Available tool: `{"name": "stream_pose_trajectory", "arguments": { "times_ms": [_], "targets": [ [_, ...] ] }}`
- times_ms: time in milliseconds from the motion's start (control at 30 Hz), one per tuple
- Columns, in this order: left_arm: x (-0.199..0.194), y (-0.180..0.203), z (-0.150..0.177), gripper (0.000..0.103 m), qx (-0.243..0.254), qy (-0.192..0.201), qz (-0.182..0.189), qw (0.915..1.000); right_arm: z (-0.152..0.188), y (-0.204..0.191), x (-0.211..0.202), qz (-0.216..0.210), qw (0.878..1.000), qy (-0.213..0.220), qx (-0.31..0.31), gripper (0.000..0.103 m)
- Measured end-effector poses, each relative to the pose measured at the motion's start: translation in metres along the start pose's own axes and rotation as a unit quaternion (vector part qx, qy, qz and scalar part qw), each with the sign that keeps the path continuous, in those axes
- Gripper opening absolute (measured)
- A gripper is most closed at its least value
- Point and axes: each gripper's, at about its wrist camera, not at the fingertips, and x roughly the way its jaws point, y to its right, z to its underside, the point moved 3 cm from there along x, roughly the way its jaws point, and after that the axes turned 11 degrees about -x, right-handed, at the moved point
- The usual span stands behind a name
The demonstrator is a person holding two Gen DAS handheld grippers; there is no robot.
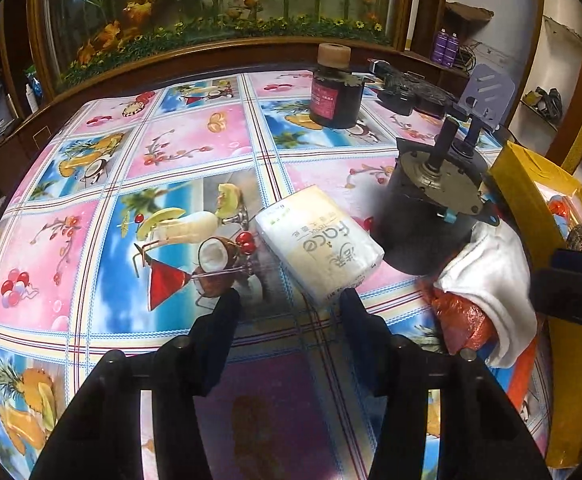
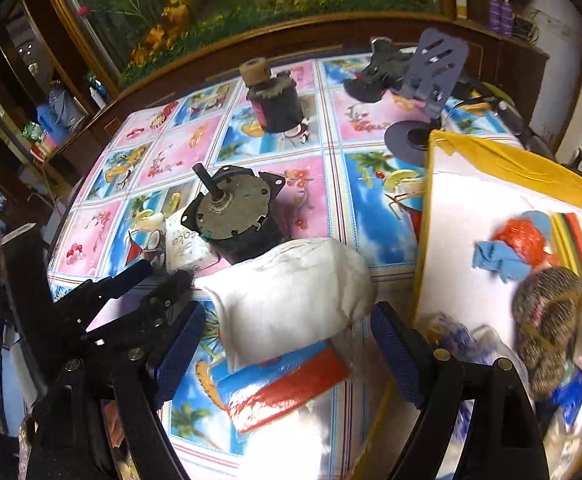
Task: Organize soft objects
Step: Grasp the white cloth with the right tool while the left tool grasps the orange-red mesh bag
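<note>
Meanwhile, both tools were held unclenched, the left tool (image 1: 289,300) just short of the tissue pack (image 1: 319,240), the right tool (image 2: 287,332) before the white cloth (image 2: 287,292).

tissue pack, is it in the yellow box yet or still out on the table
Out. The tissue pack lies flat on the tablecloth beside the black motor, well outside the yellow box.

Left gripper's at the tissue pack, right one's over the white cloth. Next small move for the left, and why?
Probably ease the left gripper forward and right so both fingers straddle the tissue pack, then close. Only the pack's near corner sits by the right finger; nothing is gripped. The pack lies flat against the black motor, so approach from the free near end.
</note>
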Motion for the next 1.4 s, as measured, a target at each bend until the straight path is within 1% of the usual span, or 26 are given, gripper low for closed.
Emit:
{"name": "stream_pose_trajectory", "arguments": {
  "times_ms": [67,100,133,200,233,267,300,333,367,400,533,567,600,633,700,767,833,967,1000,1033,1067,1133,1200,1300,1367,1400],
  "targets": [
    [0.000,-0.001,-0.001,0.052,-0.005,-0.002,0.006,1.0000,-0.005,0.000,0.006,0.018,1.000,-0.004,-0.011,0.088],
    [0.000,-0.002,-0.001,0.057,-0.006,-0.003,0.010,0.9999,-0.008,-0.001,0.007,0.022,1.000,-0.003,-0.011,0.088],
    [0.000,-0.001,-0.002,0.065,-0.007,-0.003,0.013,0.9999,-0.010,-0.002,0.009,0.018,1.000,-0.002,-0.012,0.088],
    [-0.002,0.000,-0.002,0.070,-0.005,0.003,0.014,0.9999,-0.012,-0.005,0.016,0.003,1.000,-0.017,-0.011,0.087],
    [-0.003,0.001,-0.003,0.070,-0.002,0.006,0.013,0.9999,-0.011,-0.005,0.021,0.009,1.000,-0.027,-0.010,0.079],
    [-0.004,0.001,-0.003,0.071,0.000,0.009,0.013,0.9999,-0.010,-0.006,0.026,0.012,0.999,-0.038,-0.013,0.064],
    [-0.005,0.002,-0.004,0.074,0.000,0.010,0.015,0.9998,-0.009,-0.008,0.029,0.010,0.999,-0.042,-0.017,0.058],
    [-0.005,0.002,-0.004,0.077,0.000,0.011,0.014,0.9998,-0.009,-0.010,0.029,0.000,0.999,-0.036,-0.019,0.049],
    [-0.005,0.002,-0.004,0.078,0.000,0.011,0.011,0.9999,-0.010,-0.009,0.027,-0.001,0.999,-0.031,-0.015,0.033],
    [-0.004,0.001,-0.004,0.078,0.000,0.010,0.007,0.9999,-0.009,-0.009,0.025,-0.008,1.000,-0.027,-0.010,0.027],
    [-0.005,-0.005,-0.007,0.078,-0.008,-0.001,0.008,0.9999,-0.001,-0.010,0.024,-0.045,0.998,-0.023,0.024,0.023],
    [-0.008,-0.008,-0.009,0.078,-0.013,0.002,0.009,0.9999,0.002,-0.013,0.024,-0.063,0.997,-0.022,0.031,0.022],
    [-0.011,-0.011,-0.011,0.078,-0.018,0.004,0.011,0.9998,0.006,-0.016,0.024,-0.093,0.995,-0.022,0.041,0.019],
    [-0.015,-0.014,-0.013,0.078,-0.024,0.005,0.017,0.9996,0.009,-0.018,0.021,-0.116,0.992,-0.013,0.055,0.014],
    [-0.023,-0.021,-0.017,0.078,-0.033,0.007,0.027,0.9991,0.012,-0.022,0.011,-0.131,0.989,0.010,0.068,0.014],
    [-0.032,-0.026,-0.019,0.078,-0.035,0.010,0.037,0.9987,0.013,-0.022,-0.007,-0.117,0.989,0.049,0.071,0.014],
    [-0.040,-0.028,-0.018,0.078,-0.029,0.006,0.051,0.9983,0.013,-0.021,-0.028,-0.105,0.987,0.100,0.070,0.014],
    [-0.049,-0.015,-0.005,0.079,0.003,-0.012,0.088,0.9960,0.017,-0.022,-0.057,-0.070,0.978,0.189,0.060,0.014],
    [-0.049,-0.009,-0.001,0.081,0.015,-0.017,0.092,0.9955,0.019,-0.023,-0.060,-0.066,0.975,0.206,0.057,0.014],
    [-0.048,-0.001,0.004,0.085,0.031,-0.024,0.094,0.9948,0.022,-0.025,-0.061,-0.064,0.972,0.221,0.053,0.014],
    [-0.046,0.007,0.010,0.087,0.046,-0.031,0.093,0.9942,0.025,-0.026,-0.061,-0.063,0.970,0.229,0.050,0.014],
    [-0.040,0.022,0.020,0.088,0.075,-0.042,0.083,0.9929,0.027,-0.030,-0.060,-0.067,0.971,0.227,0.041,0.014],
    [-0.034,0.031,0.027,0.088,0.086,-0.044,0.073,0.9926,0.027,-0.032,-0.062,-0.066,0.970,0.233,0.028,0.014],
    [-0.025,0.037,0.033,0.088,0.086,-0.041,0.055,0.9939,0.029,-0.030,-0.063,-0.073,0.969,0.234,0.026,0.014],
    [-0.020,0.035,0.035,0.088,0.072,-0.040,0.046,0.9956,0.030,-0.026,-0.061,-0.077,0.970,0.230,0.034,0.014],
    [-0.017,0.034,0.036,0.086,0.063,-0.043,0.040,0.9962,0.031,-0.023,-0.060,-0.076,0.970,0.228,0.038,0.014]
  ]
}}
